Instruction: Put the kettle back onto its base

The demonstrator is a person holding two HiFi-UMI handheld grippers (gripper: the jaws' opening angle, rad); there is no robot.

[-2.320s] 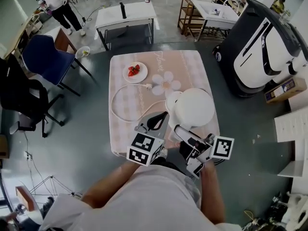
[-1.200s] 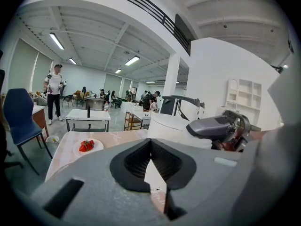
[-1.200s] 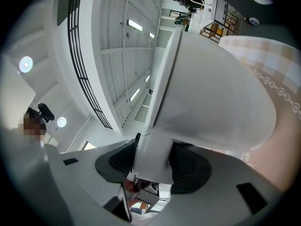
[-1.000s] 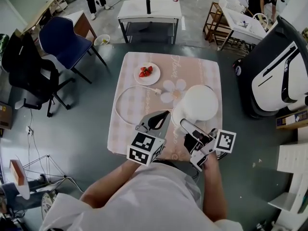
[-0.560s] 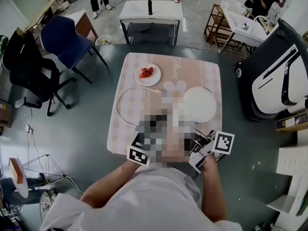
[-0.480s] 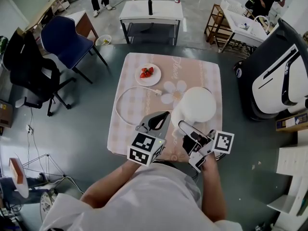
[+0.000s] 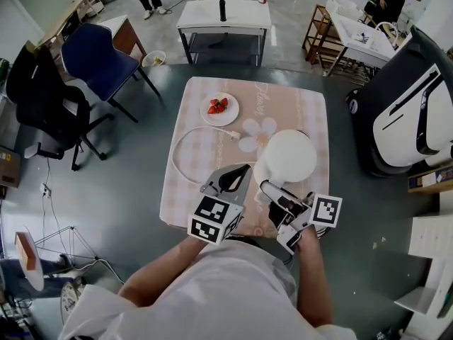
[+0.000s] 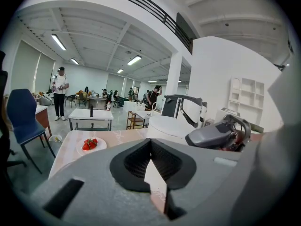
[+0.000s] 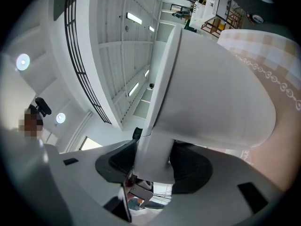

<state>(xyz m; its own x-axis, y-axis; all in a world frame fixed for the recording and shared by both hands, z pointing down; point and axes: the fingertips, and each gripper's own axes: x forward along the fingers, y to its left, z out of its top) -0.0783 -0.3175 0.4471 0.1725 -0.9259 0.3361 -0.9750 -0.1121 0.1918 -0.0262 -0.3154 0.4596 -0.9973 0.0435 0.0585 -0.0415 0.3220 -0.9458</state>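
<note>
The white kettle (image 7: 287, 158) is over the right half of the pink-clothed table (image 7: 297, 105), and my right gripper (image 7: 272, 190) is shut on its handle from the near side. In the right gripper view the handle (image 9: 155, 154) fills the gap between the jaws and the kettle body (image 9: 211, 88) rises tilted beyond them. The base is hidden under the kettle, apart from a thin dark arc at its far edge. My left gripper (image 7: 237, 172) hovers just left of the kettle, shut on nothing. The left gripper view shows the kettle (image 8: 169, 126) beyond its closed tips (image 8: 151, 140).
A white cord (image 7: 185, 144) loops over the table's left half and ends in a plug (image 7: 231, 134). A plate of strawberries (image 7: 219, 108) sits at the far left. A blue chair (image 7: 95, 55) stands left of the table, and a large black-and-white machine (image 7: 410, 105) on the right.
The kettle stays in my right gripper and has shifted slightly toward the near side. The left gripper holds its place, still shut.
</note>
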